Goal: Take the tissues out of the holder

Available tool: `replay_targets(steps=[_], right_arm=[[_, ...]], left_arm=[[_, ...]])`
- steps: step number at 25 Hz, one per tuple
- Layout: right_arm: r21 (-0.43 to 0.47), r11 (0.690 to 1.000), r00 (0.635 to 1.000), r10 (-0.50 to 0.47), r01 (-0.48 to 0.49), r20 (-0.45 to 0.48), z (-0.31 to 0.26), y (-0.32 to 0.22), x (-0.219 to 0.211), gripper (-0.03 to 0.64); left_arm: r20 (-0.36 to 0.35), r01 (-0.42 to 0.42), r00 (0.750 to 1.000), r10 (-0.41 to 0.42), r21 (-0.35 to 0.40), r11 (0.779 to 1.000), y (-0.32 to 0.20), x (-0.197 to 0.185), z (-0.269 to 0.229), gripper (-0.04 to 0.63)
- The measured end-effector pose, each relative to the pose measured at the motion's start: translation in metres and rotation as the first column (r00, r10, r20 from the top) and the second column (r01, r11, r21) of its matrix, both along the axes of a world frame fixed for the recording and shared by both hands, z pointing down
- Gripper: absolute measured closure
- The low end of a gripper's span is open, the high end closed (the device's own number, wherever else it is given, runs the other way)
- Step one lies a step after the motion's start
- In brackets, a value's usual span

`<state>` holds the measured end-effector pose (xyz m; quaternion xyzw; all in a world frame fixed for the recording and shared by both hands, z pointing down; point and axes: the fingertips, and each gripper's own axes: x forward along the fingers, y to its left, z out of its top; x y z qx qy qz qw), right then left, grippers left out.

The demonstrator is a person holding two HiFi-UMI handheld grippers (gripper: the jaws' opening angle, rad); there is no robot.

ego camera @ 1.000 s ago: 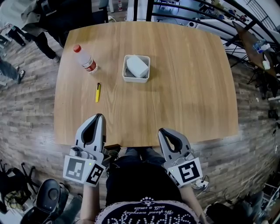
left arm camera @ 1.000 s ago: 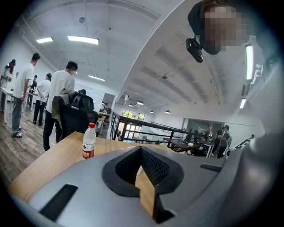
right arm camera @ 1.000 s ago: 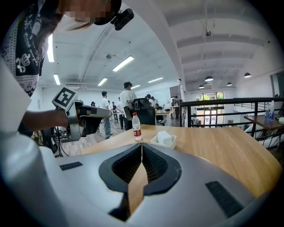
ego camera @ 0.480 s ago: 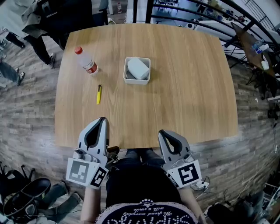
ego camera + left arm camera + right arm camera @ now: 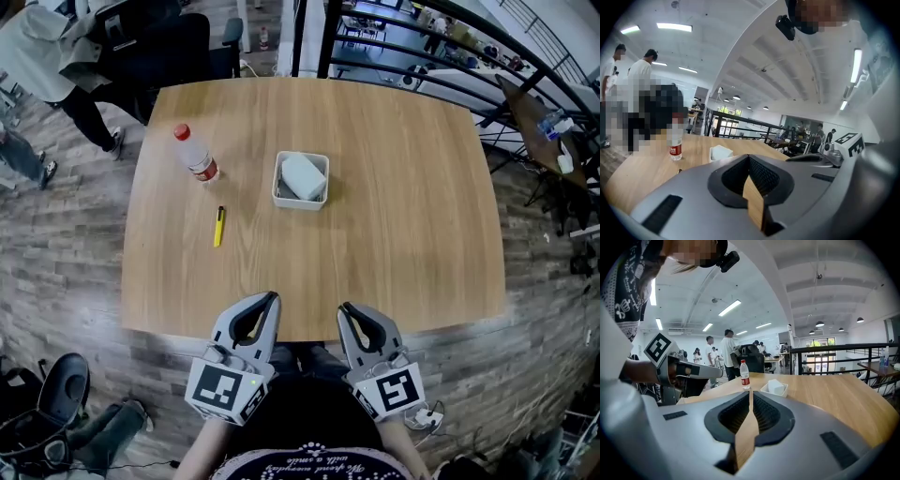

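Tissues in holder, bottle, perhaps pen beside; left tongs and right tongs together.

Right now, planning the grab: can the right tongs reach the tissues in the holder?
Probably yes: only bare table lies between the right tongs and the holder, and the tissues sit uncovered.

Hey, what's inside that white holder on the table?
A white tissue pack lies tilted inside the holder, filling most of it. The holder's floor beneath the pack is covered, so anything there cannot be seen.
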<state>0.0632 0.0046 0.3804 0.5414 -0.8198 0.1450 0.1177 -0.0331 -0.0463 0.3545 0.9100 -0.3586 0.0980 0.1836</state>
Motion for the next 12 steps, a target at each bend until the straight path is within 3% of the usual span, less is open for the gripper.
replay_targets(steps=[5, 8, 12], right_arm=[[0.015, 1.000, 1.000, 0.007, -0.007, -0.009, -0.001, -0.008, 0.003, 0.600], [0.010, 1.000, 1.000, 0.016, -0.016, -0.019, 0.002, -0.023, 0.010, 0.501], [0.005, 1.000, 0.999, -0.010, 0.010, -0.036, 0.010, -0.051, 0.018, 0.483]], left_arm=[[-0.008, 0.004, 1.000, -0.004, -0.013, 1.000, 0.000, 0.002, 0.002, 0.590], [-0.009, 0.015, 1.000, -0.015, -0.021, 1.000, -0.005, 0.002, 0.005, 0.591], [-0.011, 0.028, 1.000, -0.029, -0.032, 0.999, -0.008, 0.001, 0.009, 0.590]])
